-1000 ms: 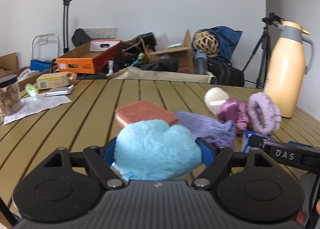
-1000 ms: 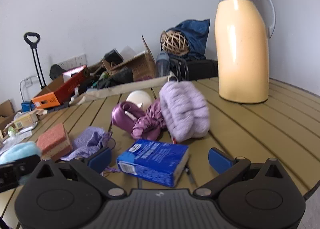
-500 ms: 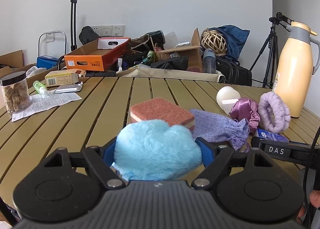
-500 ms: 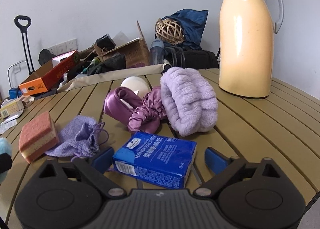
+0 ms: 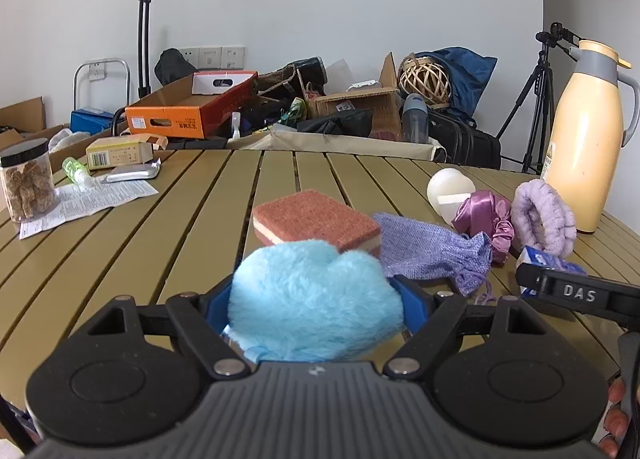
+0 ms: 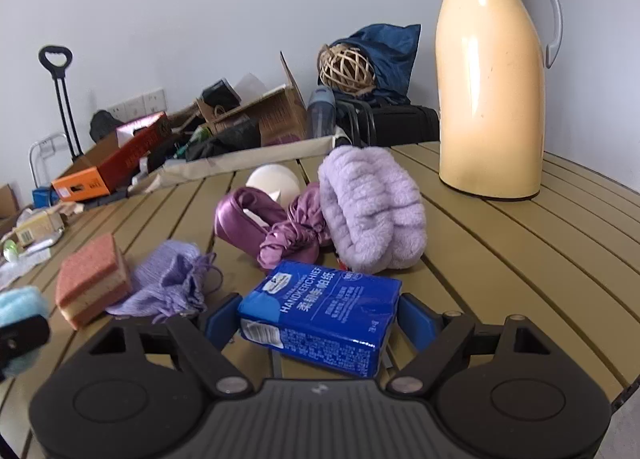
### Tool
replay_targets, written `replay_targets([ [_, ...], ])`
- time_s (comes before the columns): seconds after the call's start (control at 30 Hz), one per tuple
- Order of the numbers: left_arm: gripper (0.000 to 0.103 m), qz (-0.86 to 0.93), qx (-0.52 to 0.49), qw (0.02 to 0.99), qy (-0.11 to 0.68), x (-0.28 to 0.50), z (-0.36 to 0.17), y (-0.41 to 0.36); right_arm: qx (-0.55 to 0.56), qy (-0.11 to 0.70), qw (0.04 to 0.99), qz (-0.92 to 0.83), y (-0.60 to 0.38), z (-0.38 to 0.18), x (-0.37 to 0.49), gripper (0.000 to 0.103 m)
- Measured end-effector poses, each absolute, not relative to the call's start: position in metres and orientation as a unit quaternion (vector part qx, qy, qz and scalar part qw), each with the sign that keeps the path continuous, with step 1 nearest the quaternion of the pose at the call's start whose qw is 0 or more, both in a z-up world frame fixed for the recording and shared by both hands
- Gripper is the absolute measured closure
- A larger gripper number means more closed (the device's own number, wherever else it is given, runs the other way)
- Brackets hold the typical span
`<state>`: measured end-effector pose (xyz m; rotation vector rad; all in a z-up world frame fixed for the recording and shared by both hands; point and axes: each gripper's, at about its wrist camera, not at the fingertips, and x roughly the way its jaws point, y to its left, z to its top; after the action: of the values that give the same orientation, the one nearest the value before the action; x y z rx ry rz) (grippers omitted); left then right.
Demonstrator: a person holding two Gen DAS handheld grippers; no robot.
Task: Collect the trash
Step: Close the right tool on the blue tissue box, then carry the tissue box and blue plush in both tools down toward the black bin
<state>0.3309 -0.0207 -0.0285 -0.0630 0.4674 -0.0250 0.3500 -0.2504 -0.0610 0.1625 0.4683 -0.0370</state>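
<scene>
Clamping a fluffy blue puff [image 5: 316,303] between its blue pads, the left gripper [image 5: 316,309] holds it just above the slatted wooden table [image 5: 168,227], the pads pressed into the fur on both sides. The right gripper [image 6: 318,317] straddles a blue handkerchief tissue pack [image 6: 320,319] lying flat on the table; its jaws have just been closing, and the pads now sit right at the pack's two ends, though whether they press on it cannot be told. In the left wrist view the right gripper shows as a black bar at the right edge, with fingertips of a hand [image 5: 616,415] below it. Beyond the tools, the table carries one orange sponge [image 5: 316,221], one lilac drawstring pouch [image 5: 432,253] touching the sponge, one shiny purple scrunchie [image 6: 276,231], one fuzzy lavender headband [image 6: 372,211] leaning against the scrunchie, one white egg-shaped object [image 5: 450,189] behind them, and one cream thermos jug [image 6: 492,75] standing upright well apart at the far right. At the far left stand one clear jar with a black lid [image 5: 26,179], one printed leaflet [image 5: 88,201], one small green bottle [image 5: 76,171], one foil packet [image 5: 134,173] and one yellow carton [image 5: 120,153].
</scene>
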Motion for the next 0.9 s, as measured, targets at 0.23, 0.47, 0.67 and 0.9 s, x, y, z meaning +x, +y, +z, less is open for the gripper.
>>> replay_targets([
  [0.23, 0.022, -0.018, -0.042, 0.973, 0.228, 0.324, -0.025, -0.023, 0.070, 0.209, 0.975, 0.007, -0.251, -0.053, 0.326, 0.020],
  [0.47, 0.021, -0.021, -0.047, 0.972, 0.230, 0.317, -0.021, -0.023, 0.070, 0.195, 0.978, 0.029, -0.252, -0.040, 0.304, 0.020],
  [0.67, 0.021, -0.026, -0.046, 0.972, 0.231, 0.302, -0.018, -0.021, 0.063, 0.193, 0.978, 0.048, -0.253, -0.034, 0.280, 0.020],
  [0.9, 0.021, -0.035, -0.050, 0.972, 0.227, 0.276, -0.012, -0.016, 0.056, 0.192, 0.978, 0.066, -0.253, -0.028, 0.247, 0.020],
])
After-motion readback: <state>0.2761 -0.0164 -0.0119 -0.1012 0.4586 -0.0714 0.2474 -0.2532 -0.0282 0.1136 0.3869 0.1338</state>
